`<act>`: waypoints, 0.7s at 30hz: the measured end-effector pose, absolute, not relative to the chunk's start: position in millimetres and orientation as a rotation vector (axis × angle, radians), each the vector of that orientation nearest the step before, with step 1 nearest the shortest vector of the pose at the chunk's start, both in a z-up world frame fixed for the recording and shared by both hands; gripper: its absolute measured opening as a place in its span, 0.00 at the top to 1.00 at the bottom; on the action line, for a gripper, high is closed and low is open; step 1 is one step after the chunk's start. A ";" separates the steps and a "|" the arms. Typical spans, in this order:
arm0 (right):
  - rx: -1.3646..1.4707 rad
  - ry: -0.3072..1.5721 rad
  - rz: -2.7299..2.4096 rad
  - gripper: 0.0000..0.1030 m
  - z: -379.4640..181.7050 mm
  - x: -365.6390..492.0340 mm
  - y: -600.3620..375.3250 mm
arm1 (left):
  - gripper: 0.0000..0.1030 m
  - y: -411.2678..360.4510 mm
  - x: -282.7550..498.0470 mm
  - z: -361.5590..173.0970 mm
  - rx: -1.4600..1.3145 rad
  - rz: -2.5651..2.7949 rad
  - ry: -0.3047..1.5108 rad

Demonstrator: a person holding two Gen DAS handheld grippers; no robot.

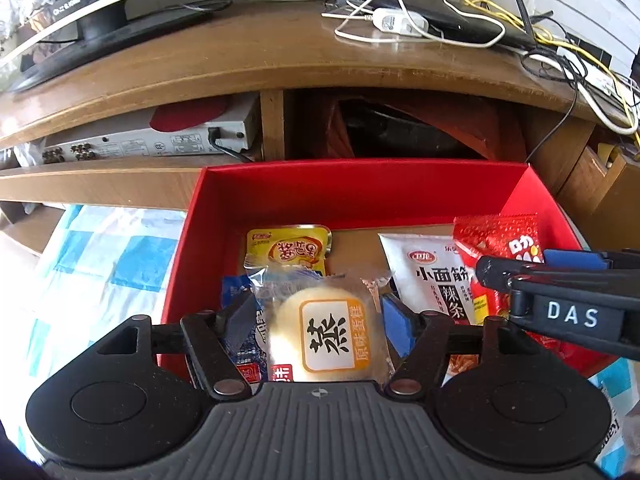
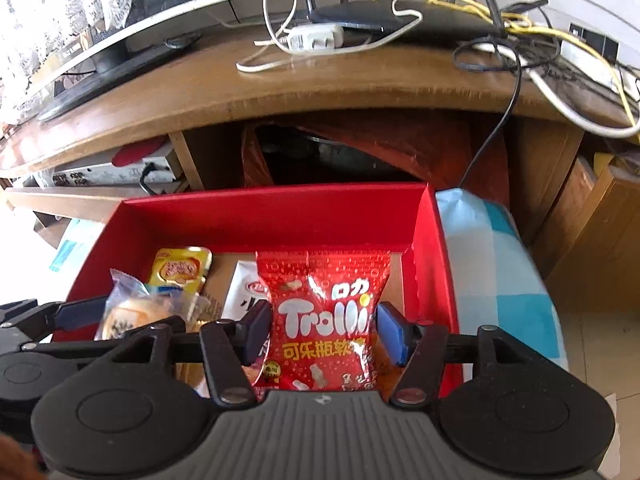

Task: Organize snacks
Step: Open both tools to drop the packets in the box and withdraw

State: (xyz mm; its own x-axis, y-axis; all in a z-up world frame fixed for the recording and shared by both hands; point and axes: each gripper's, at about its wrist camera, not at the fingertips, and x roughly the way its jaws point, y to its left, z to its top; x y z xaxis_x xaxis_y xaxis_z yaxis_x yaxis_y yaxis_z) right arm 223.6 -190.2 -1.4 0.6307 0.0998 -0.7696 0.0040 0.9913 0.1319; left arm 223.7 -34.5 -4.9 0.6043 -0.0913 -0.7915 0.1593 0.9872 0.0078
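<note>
A red cardboard box [image 1: 360, 196] [image 2: 272, 216] lies open on a blue checked cloth. Inside are a yellow packet [image 1: 288, 248] [image 2: 180, 270], a white spicy-strip packet [image 1: 428, 276] [image 2: 244, 296] and a blue packet [image 1: 232, 288]. A wrapped steamed bun [image 1: 320, 332] [image 2: 128, 316] lies in the box between the fingers of my left gripper [image 1: 318, 324], whose pads stand just off the wrapper. A red Trolli gummy bag [image 2: 324, 320] [image 1: 500, 240] stands at the box's right side between the fingers of my right gripper [image 2: 324, 332], pads slightly apart from it.
Behind the box is a wooden TV stand [image 1: 280, 52] with a monitor base [image 1: 104, 20], a white adapter [image 2: 316, 38] and tangled cables [image 2: 520, 28]. A silver player [image 1: 152, 140] sits on its shelf. A red bag [image 2: 360, 148] fills the cubby.
</note>
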 end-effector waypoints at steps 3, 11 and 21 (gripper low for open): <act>0.121 0.866 0.051 0.08 5.4 221.6 -191.4 | 0.26 -32.6 221.0 0.8 0.070 -0.146 0.903; 0.118 0.850 0.017 0.07 22.9 207.7 -202.1 | 0.24 -35.6 203.1 16.0 0.057 -0.167 0.899; 0.065 0.896 -0.027 0.07 29.1 152.4 -226.1 | 0.18 -54.1 155.6 14.5 0.068 -0.252 0.951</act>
State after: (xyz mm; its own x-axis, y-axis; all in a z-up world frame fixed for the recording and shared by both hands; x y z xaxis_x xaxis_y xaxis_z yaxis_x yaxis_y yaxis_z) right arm 152.4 -226.1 29.1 0.6244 0.0037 -0.7811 0.0504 0.9977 0.0451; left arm 155.6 -54.1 14.5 0.5535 -0.1838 -0.8123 0.2430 0.9685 -0.0535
